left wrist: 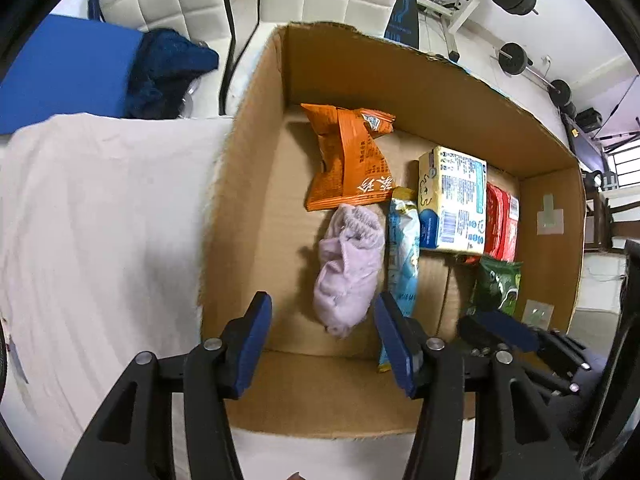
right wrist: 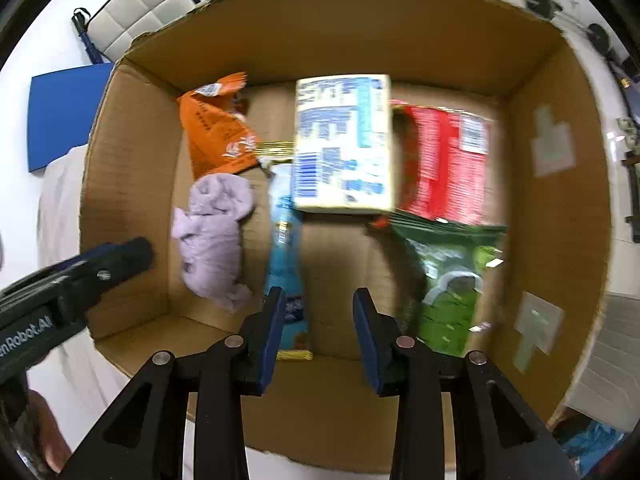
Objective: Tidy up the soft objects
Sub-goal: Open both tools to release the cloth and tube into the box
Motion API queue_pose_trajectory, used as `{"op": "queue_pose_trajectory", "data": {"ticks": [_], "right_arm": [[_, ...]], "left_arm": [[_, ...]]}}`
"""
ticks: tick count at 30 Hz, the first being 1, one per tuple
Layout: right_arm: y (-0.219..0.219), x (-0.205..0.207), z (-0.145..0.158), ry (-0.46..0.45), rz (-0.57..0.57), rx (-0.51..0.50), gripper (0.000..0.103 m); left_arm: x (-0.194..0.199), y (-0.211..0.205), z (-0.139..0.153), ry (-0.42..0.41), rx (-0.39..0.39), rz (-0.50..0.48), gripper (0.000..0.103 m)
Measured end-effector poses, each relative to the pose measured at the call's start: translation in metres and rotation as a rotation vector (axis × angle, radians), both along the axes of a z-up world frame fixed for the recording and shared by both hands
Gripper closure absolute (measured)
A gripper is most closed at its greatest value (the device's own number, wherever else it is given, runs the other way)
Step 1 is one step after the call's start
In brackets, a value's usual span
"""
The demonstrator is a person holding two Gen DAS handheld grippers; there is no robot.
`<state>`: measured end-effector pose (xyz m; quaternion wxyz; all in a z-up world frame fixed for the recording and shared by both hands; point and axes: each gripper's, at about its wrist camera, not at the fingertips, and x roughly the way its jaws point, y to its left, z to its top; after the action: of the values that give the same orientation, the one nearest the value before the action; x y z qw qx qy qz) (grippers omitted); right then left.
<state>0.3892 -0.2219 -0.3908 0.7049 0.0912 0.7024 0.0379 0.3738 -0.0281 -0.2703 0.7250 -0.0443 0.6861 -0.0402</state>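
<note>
You are holding your left gripper (left wrist: 322, 330) over the near edge of the cardboard box (left wrist: 256, 184). Its blue fingers (left wrist: 256, 332) are standing wide apart and are holding nothing. The soft purple sock (left wrist: 348, 270) is lying on the box floor, just past the tips and between them.

You are holding your right gripper (right wrist: 318, 330) over the same box (right wrist: 132, 184), a bit more to the right. Its fingers are apart too, with nothing between them. The long blue packet (right wrist: 286, 264) is lying just beside its left finger (right wrist: 270, 332).

The sock (right wrist: 214, 232) is sitting near the left wall of the box. The orange snack bag (left wrist: 348, 160) is lying behind it, touching its far end. The blue packet (left wrist: 402, 260) is lying along the sock's right side. The white and blue carton (left wrist: 452, 200), the red packet (left wrist: 502, 228) and the green bag (left wrist: 498, 284) are sitting further right.

Outside the box, a white cloth (left wrist: 108, 224) is covering the table, and a dark blue knit thing (left wrist: 168, 68) is lying behind it.
</note>
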Motion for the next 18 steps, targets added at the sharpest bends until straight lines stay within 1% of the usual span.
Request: {"op": "queue_pose_trajectory", "data": {"ticks": [3, 4, 5, 7, 8, 9, 10, 11, 12, 13, 14, 15, 16, 18], "right_arm": [[-0.011, -0.015, 0.003, -0.012, -0.014, -0.034, 0.065], [-0.015, -0.020, 0.005, -0.014, -0.020, -0.051, 0.065], [-0.019, -0.025, 0.006, -0.017, -0.025, -0.066, 0.065], [-0.023, -0.032, 0.011, -0.032, -0.033, -0.096, 0.063], [-0.024, -0.035, 0.013, -0.040, -0.033, -0.114, 0.053], [-0.023, -0.037, 0.018, -0.050, -0.034, -0.124, 0.041], [-0.025, -0.040, 0.021, -0.062, -0.037, -0.131, 0.035], [-0.028, -0.041, 0.023, -0.068, -0.041, -0.139, 0.025], [-0.030, -0.044, 0.024, -0.074, -0.044, -0.146, 0.020], [-0.031, -0.045, 0.028, -0.079, -0.048, -0.151, 0.019], [-0.033, -0.047, 0.031, -0.083, -0.051, -0.156, 0.019], [-0.034, -0.050, 0.032, -0.086, -0.054, -0.164, 0.019], [-0.028, -0.051, 0.042, -0.091, -0.057, -0.172, 0.017], [-0.028, -0.051, 0.046, -0.103, -0.063, -0.181, 0.003]], "left_arm": [[-0.013, 0.000, 0.008, -0.038, 0.025, -0.004, 0.050], [-0.017, -0.003, 0.009, -0.049, 0.045, -0.011, 0.047], [-0.022, -0.004, 0.012, -0.066, 0.069, -0.019, 0.041], [-0.029, -0.010, 0.016, -0.093, 0.096, -0.038, 0.032], [-0.032, -0.012, 0.018, -0.104, 0.107, -0.046, 0.030], [-0.035, -0.014, 0.020, -0.117, 0.121, -0.054, 0.029], [-0.037, -0.016, 0.021, -0.125, 0.126, -0.059, 0.025], [-0.039, -0.017, 0.022, -0.134, 0.127, -0.062, 0.024], [-0.040, -0.018, 0.023, -0.142, 0.127, -0.061, 0.021], [-0.042, -0.019, 0.025, -0.148, 0.125, -0.062, 0.011], [-0.042, -0.021, 0.025, -0.153, 0.125, -0.061, 0.008], [-0.043, -0.022, 0.028, -0.164, 0.128, -0.057, 0.007], [-0.044, -0.022, 0.030, -0.178, 0.129, -0.052, 0.005], [-0.045, -0.021, 0.035, -0.196, 0.128, -0.044, 0.004]]}}
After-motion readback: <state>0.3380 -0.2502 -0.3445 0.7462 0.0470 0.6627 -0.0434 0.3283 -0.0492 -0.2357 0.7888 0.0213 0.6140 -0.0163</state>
